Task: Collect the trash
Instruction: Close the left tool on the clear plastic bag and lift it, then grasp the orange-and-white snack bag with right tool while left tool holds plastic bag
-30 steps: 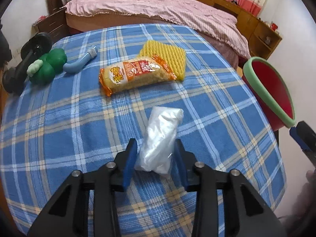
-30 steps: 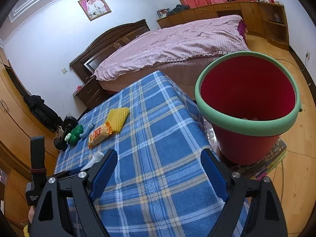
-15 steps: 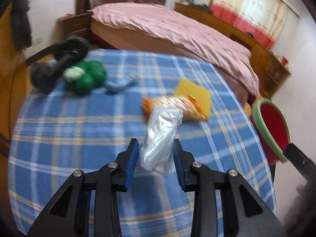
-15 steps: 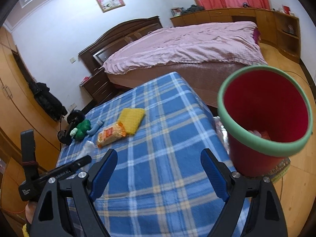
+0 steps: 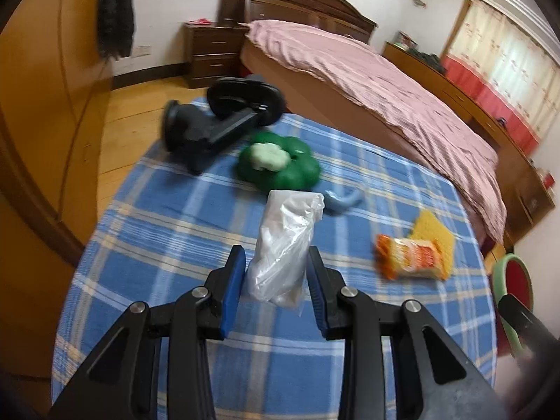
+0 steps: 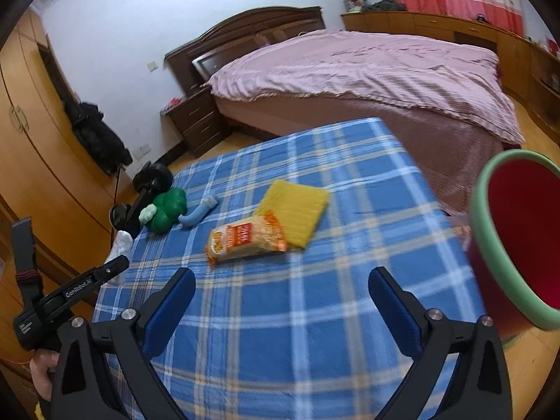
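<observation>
My left gripper [image 5: 274, 285] is pinching the crumpled clear plastic bag [image 5: 284, 245] above the blue plaid table [image 5: 168, 231]. My right gripper [image 6: 281, 309] just opened wide, nothing in it, red bucket [image 6: 518, 234] beside the table.

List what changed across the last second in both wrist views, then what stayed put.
The left gripper keeps the crumpled plastic bag clamped and has carried it off the plaid tablecloth, swinging toward the green toy. The right gripper, empty, has just opened wider and swung from the red bucket toward the snack packet. Snack packet, yellow foam net, blue piece and toy lie unmoved.
</observation>
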The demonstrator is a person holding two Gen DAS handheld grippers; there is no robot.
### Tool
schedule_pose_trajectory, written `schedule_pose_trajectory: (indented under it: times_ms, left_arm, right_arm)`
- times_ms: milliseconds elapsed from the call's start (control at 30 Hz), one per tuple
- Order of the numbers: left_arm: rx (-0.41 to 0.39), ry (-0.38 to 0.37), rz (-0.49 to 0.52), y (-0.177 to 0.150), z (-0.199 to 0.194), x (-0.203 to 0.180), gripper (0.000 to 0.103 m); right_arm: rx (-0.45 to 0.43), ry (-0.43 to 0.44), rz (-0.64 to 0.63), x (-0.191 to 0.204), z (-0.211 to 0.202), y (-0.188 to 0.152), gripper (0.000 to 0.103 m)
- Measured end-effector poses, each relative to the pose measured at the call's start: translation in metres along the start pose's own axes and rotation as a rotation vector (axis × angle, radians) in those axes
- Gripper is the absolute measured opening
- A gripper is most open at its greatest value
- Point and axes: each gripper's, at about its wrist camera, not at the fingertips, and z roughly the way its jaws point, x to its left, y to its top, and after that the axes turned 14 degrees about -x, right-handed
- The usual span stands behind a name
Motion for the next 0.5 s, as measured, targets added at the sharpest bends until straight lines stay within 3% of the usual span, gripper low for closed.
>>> schedule_pose_trajectory:
  times_ms: [333,500]
  left_arm:
    - [0.002,0.054,-0.042,-0.011,0.014,0.024,0.035]
    - [0.006,0.058,-0.046,-0.014,0.019,0.030,0.035]
  right_arm:
    - [0.095,-0.039,-0.070,0.031,0.075,-0.013,0.103]
    - [0.096,-0.067,-0.150,0.043,0.097,-0.014,0.103]
